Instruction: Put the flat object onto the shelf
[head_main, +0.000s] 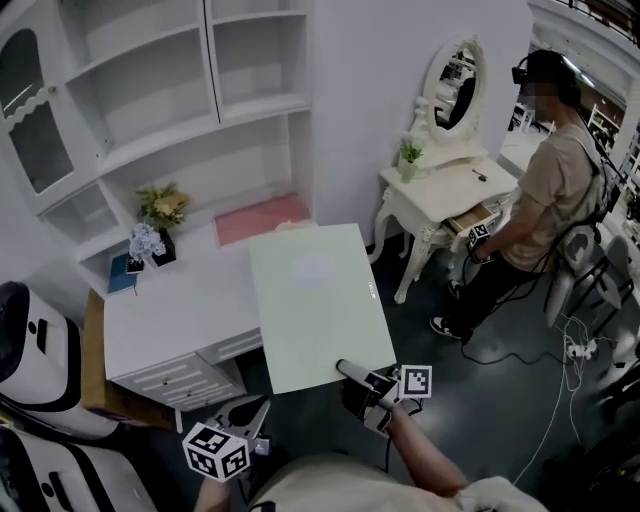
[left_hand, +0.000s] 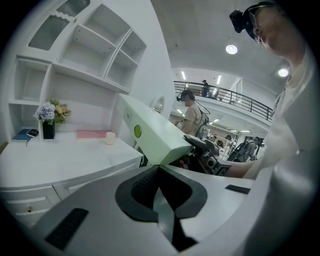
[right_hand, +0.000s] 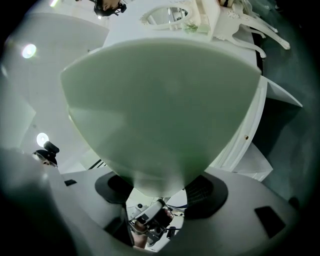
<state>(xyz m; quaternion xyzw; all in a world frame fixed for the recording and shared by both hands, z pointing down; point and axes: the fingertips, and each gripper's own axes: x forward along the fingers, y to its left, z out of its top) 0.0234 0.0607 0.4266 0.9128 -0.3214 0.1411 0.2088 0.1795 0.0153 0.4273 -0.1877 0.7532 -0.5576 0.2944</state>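
The pale green board (head_main: 320, 300) is held in the air over the right end of the white desk (head_main: 170, 320), on the near side of the shelf unit (head_main: 200, 110). The right gripper (head_main: 352, 373) clamps the board's near right corner with its jaws set wide, and the left gripper (head_main: 258, 410) pinches the near left corner. A vase of flowers (head_main: 160, 225) and a pink pad (head_main: 262, 217) occupy the far desk edge below the shelves

Bright, even indoor light; ceiling lamps (left_hand: 231, 49) glare in the left gripper view. Gripper views warp and darken at edges; the flat object (right_hand: 160, 110) looks shaded, soft.
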